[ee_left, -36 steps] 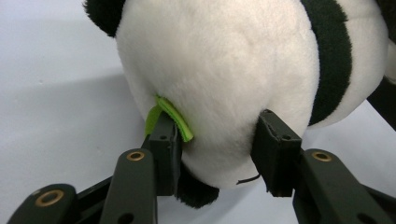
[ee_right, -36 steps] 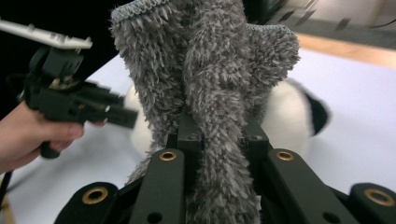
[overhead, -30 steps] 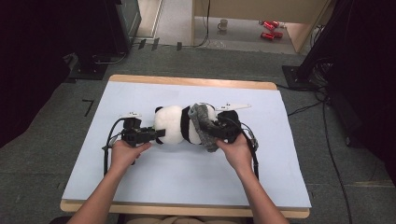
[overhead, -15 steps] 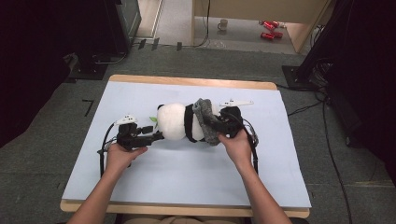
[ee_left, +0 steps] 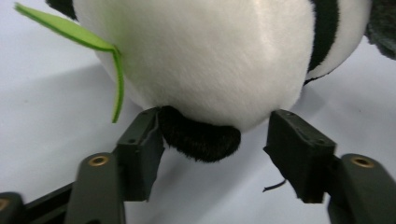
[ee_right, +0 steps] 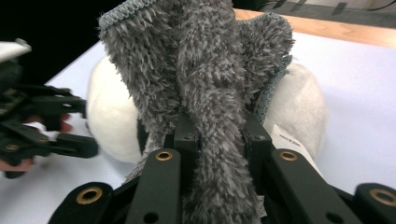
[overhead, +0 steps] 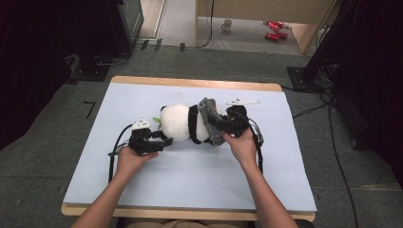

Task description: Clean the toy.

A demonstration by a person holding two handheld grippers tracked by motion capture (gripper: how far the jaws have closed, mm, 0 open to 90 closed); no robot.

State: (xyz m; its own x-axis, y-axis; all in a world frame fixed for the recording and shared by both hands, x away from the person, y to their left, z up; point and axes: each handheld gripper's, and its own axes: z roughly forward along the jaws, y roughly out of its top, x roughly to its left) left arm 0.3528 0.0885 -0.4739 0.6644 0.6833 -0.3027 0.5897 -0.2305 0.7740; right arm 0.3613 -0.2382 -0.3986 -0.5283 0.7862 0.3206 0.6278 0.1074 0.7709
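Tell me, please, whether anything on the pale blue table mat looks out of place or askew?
Only mildly: the black-and-white plush panda lies on its side, and the fuzzy grey cloth stands bunched in folds against it, pinched in the right gripper. Nothing on the pale blue mat looks spilled or damaged.

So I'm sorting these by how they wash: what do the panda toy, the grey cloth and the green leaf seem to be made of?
Panda toy: short, soft plush, matte white and black pile, probably stuffed.
Grey cloth: shaggy, long-pile fabric with a stitched edge, like microfibre or chenille.
Green leaf: thin, flat, matte sheet with a clean cut edge, likely felt.
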